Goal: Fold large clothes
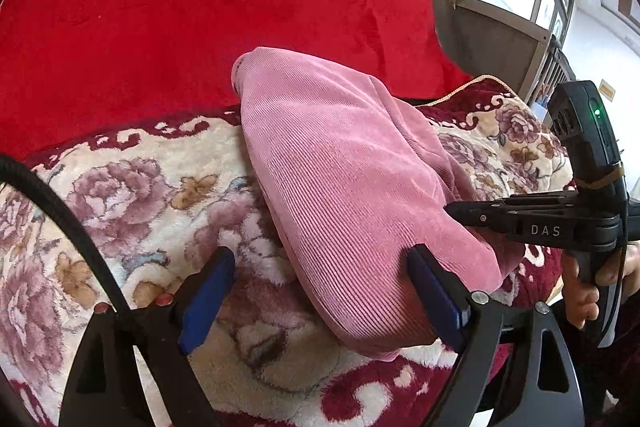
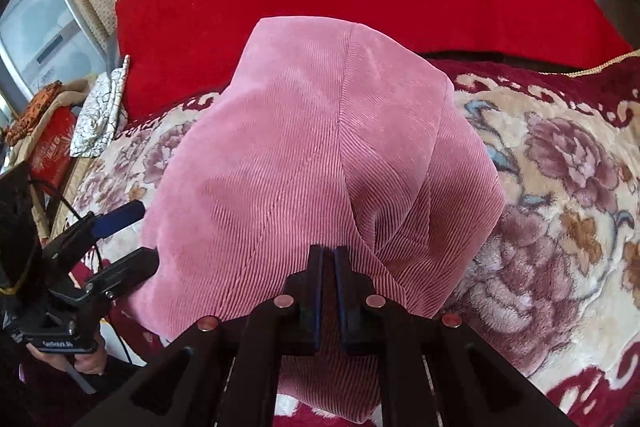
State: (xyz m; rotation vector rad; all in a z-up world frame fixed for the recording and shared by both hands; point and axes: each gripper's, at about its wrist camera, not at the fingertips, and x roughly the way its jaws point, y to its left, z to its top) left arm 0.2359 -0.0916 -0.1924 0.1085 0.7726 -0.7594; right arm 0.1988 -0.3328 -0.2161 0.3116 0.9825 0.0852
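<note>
A folded pink corduroy garment (image 2: 320,163) is seen lying on a cream-and-maroon floral plush blanket (image 1: 132,195), its near edge pinched by the nearly closed fingers of the right gripper (image 2: 329,259), while the left gripper (image 1: 320,279) is held with fingers spread wide over the garment's corner.

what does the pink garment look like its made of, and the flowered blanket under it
The pink garment looks like fine-ribbed corduroy or a similar soft fabric: thin parallel ridges run across it with a faint sheen. The flowered blanket looks like plush fleece, probably synthetic: a fuzzy, clumped pile with printed roses on cream and a dark red border.
</note>
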